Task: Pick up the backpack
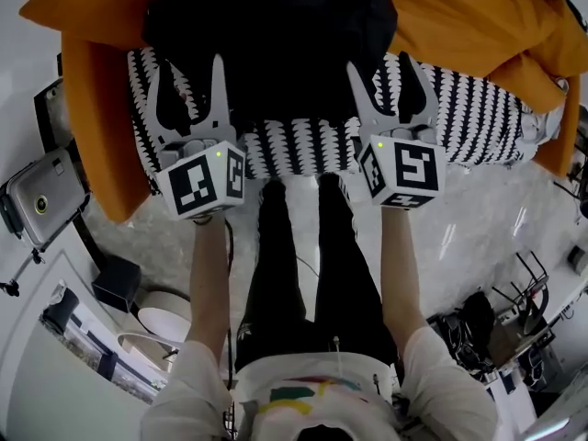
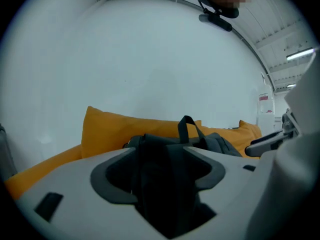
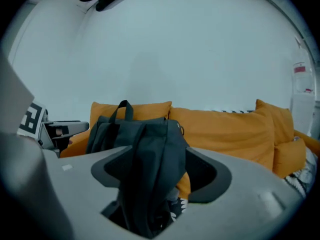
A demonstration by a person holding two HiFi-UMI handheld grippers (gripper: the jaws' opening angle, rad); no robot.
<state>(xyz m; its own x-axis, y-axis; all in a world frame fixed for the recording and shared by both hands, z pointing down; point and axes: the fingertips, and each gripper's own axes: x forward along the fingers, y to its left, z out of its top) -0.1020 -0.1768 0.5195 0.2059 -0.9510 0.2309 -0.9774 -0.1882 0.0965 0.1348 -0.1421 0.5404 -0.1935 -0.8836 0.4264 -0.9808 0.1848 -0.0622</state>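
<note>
A black backpack (image 1: 276,26) stands on a sofa seat covered in black-and-white patterned cloth (image 1: 303,141), against orange cushions (image 1: 459,16). My left gripper (image 1: 188,85) is at the bag's front left and my right gripper (image 1: 384,76) at its front right; both point at it with jaws spread. In the left gripper view a dark part of the backpack (image 2: 165,179) lies between the open jaws of the left gripper (image 2: 160,174), and the top handle (image 2: 187,124) stands up behind. In the right gripper view a hanging part of the bag (image 3: 145,164) fills the gap of the right gripper (image 3: 162,176).
The person's legs (image 1: 294,274) stand close to the sofa's front edge. A grey device (image 1: 37,196) sits at the left, and stands with cables (image 1: 514,329) are on the floor at the right. A white wall (image 2: 150,59) rises behind the sofa.
</note>
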